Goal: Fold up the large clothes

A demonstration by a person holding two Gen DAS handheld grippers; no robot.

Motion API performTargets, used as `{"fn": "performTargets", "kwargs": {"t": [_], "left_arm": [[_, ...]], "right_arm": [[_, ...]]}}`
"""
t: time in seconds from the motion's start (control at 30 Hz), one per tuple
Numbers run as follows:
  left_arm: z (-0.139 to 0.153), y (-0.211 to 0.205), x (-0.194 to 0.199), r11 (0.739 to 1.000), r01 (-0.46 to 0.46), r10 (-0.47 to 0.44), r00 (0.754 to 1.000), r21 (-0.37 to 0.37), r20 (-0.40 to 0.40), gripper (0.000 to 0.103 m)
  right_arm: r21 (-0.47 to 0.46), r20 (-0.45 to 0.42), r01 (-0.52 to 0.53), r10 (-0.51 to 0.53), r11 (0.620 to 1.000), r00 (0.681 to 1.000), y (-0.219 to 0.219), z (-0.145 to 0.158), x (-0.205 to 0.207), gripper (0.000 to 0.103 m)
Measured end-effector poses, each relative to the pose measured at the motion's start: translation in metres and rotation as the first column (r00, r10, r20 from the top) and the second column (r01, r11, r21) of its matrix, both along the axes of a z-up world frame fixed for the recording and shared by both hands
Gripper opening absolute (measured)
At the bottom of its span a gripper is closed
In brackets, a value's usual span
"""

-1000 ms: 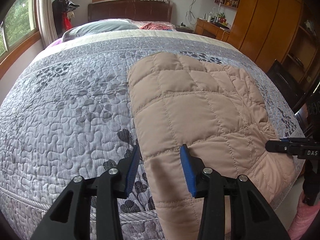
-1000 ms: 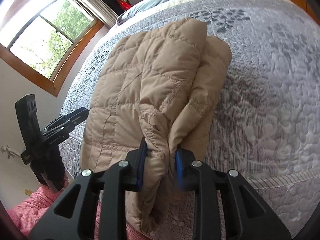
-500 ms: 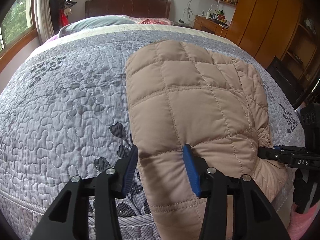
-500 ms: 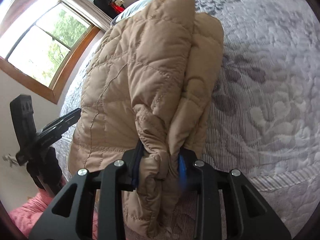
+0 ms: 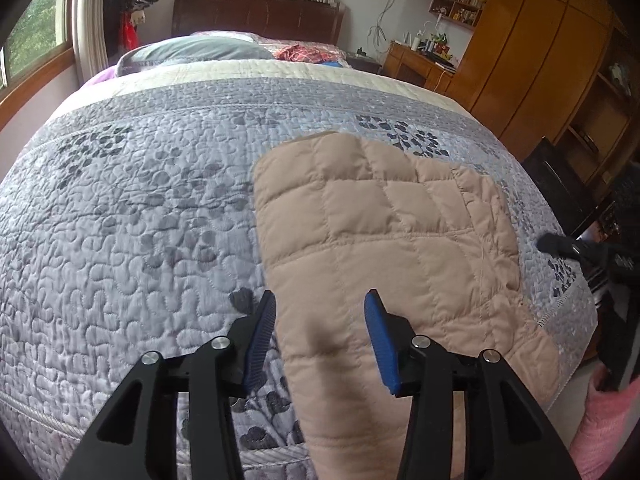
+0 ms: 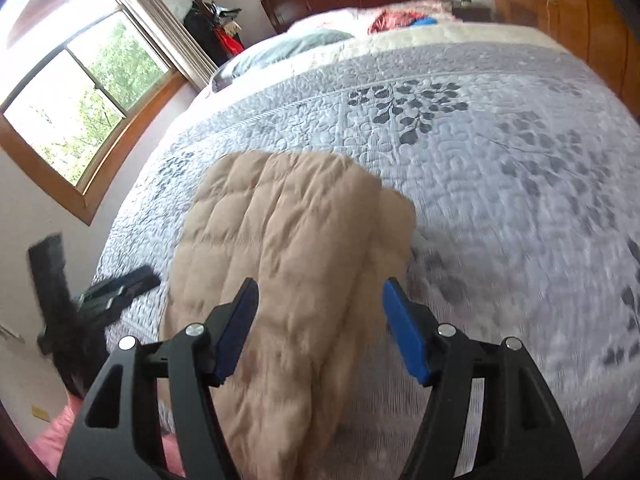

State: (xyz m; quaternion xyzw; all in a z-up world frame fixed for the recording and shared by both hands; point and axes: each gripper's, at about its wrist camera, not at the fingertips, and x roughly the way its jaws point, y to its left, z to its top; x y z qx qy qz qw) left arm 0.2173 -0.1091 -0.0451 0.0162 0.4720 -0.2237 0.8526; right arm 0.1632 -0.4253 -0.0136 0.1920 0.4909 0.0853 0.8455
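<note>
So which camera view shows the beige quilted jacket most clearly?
The left wrist view: the beige quilted jacket appears sharp there, flat on the bedspread, its stitched squares clear. In the right wrist view it is motion-blurred and seen end-on.

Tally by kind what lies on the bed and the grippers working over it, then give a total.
Grippers: 2, left gripper and right gripper, both open
Quilted tan jacket: 1, folded, on the grey bedspread
Pillows: 1 grey-blue pillow at the headboard end
Red patterned cloth: 1 beside the pillow
Total: 5
</note>
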Motion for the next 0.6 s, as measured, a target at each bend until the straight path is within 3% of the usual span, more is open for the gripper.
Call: {"fn": "performTargets", "kwargs": {"t": [0.13,0.23,0.27,0.33,0.5,0.6], "left_arm": [[-0.007,-0.014,0.006,1.0,0.019,-0.019,1.0,0.007,-0.024,0.046],[-0.016,-0.02,0.011,1.0,0.021,-0.021,0.999,0.019,-0.037,0.046],[-0.018,-0.021,0.012,1.0,0.02,-0.019,0.999,0.023,-0.035,0.046],[-0.018,-0.023,0.014,1.0,0.019,-0.018,0.999,0.021,-0.037,0.047],[-0.013,-0.033,0.011,0.999,0.051,-0.051,0.998,-0.007,-0.043,0.046],[-0.017,-0.043,0.007,0.997,0.076,-0.075,0.997,0.014,-0.031,0.047]], "right_arm": [[0.036,-0.104,0.004,0.0,0.999,0.995,-0.005,-0.029,0.046,0.065],[0.085,-0.117,-0.005,0.015,0.996,0.993,0.0,-0.04,0.055,0.039],[0.079,-0.104,-0.006,0.015,0.997,0.994,0.001,-0.038,0.056,0.023],[0.102,-0.056,-0.03,0.035,0.994,0.998,0.002,-0.028,0.052,0.012],[0.119,-0.001,0.021,-0.021,0.993,1.0,-0.019,-0.006,0.039,0.008],[0.107,-0.043,0.057,-0.053,0.993,0.998,-0.03,-0.021,0.035,0.008]]}}
